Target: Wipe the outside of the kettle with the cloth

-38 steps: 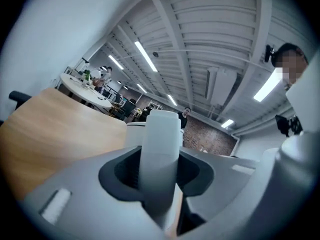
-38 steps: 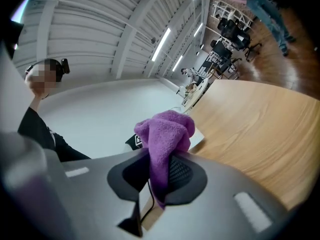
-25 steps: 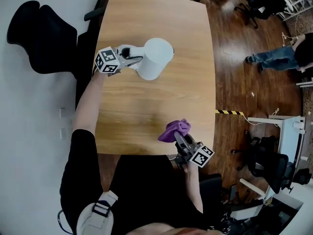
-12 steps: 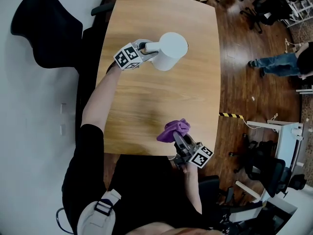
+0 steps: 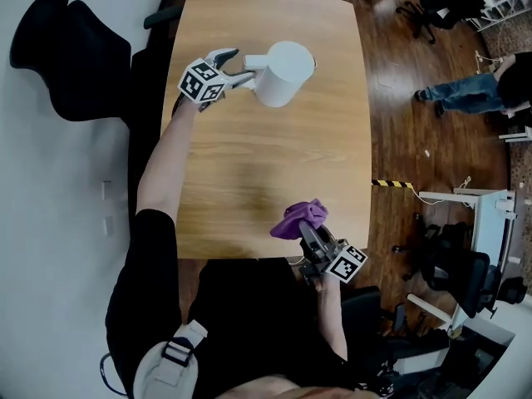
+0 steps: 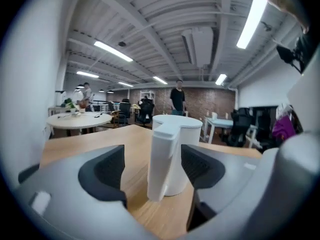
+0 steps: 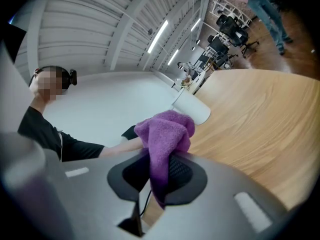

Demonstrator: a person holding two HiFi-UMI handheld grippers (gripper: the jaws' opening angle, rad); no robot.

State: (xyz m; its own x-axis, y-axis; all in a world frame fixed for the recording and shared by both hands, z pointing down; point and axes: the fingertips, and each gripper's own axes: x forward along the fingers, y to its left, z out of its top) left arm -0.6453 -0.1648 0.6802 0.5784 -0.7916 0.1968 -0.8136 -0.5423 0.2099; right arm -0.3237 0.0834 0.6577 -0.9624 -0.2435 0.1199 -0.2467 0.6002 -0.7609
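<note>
White kettle (image 5: 284, 73) stands upright on the far part of the wooden bench (image 5: 266, 173). The left tool (image 5: 236, 66) is opening, its jaws apart on either side of the handle (image 6: 162, 159) without pressing it. The right tool (image 5: 307, 233), at the bench's near edge, is clamped on the purple cloth (image 5: 298, 218).

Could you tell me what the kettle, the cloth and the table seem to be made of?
The kettle: probably matte white plastic; smooth, even surface with no sharp glints.
The cloth: purple terry or microfibre; fuzzy nap, soft folds.
The table: wood or wood-look laminate; light grain streaks, satin surface.
</note>
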